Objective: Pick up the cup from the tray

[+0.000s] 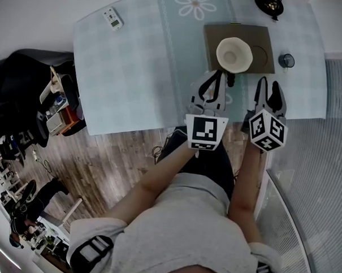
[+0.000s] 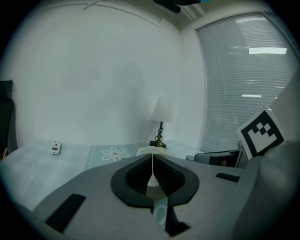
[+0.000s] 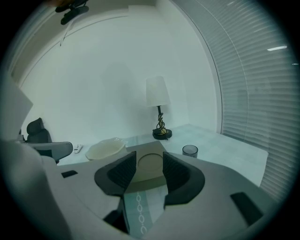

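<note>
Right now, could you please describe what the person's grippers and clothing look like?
The left gripper and right gripper both have pale grey shells with black-lined tongs. Each carries a white cube, left and right, printed with black square markers. The person wears a light grey short-sleeved top with black-and-white striped sleeve cuffs. No cables show.
</note>
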### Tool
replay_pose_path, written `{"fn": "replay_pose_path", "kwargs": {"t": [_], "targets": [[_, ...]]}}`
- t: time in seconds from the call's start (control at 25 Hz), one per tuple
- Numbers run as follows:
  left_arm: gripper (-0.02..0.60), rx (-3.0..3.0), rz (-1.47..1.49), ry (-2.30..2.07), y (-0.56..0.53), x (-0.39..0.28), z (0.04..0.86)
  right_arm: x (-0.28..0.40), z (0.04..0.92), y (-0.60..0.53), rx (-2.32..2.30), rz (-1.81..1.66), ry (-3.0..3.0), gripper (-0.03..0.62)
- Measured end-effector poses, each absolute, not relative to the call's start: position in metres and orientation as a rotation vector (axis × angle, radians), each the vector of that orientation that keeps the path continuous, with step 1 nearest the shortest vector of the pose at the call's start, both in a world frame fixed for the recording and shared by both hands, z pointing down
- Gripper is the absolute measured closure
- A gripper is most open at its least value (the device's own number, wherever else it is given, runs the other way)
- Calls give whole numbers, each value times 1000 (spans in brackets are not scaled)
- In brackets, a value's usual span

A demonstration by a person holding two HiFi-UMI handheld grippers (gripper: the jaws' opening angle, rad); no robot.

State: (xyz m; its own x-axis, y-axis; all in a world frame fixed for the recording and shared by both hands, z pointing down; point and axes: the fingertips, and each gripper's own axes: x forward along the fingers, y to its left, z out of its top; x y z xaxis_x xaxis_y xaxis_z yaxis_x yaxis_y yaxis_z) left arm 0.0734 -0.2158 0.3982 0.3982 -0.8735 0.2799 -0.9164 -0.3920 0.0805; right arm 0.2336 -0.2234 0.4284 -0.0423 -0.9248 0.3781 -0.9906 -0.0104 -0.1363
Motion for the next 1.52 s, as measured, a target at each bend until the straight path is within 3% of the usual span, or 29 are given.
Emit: {"fn": "replay_pose_path", "kwargs": {"t": [0.36,0.52,0.72,1.24,1.36,1.44,1.52], "targets": [[571,2443,304,-1506,-193,106,425,238,437,-211,2063,583,-2057,418],[477,2403,321,-1529,-194,109,436,244,441,-206,2074,599,-2041,419],[418,2389,346,-1517,-196,119,445,253,444,-205,2088,621,-2033,418],[418,2324,441,-1606,-209,130,467,237,456,-208,2011,670,-2093,419],[472,2311,455,-1621,-213,126,470,233,458,-208,1990,675,-2105,419],[480,2310,456,-1617,-214,123,472,229,459,-209,1973,673,-2108,455],[505,2311,454,-1618,-215,121,472,227,460,-209,1966,661,-2107,531]]}}
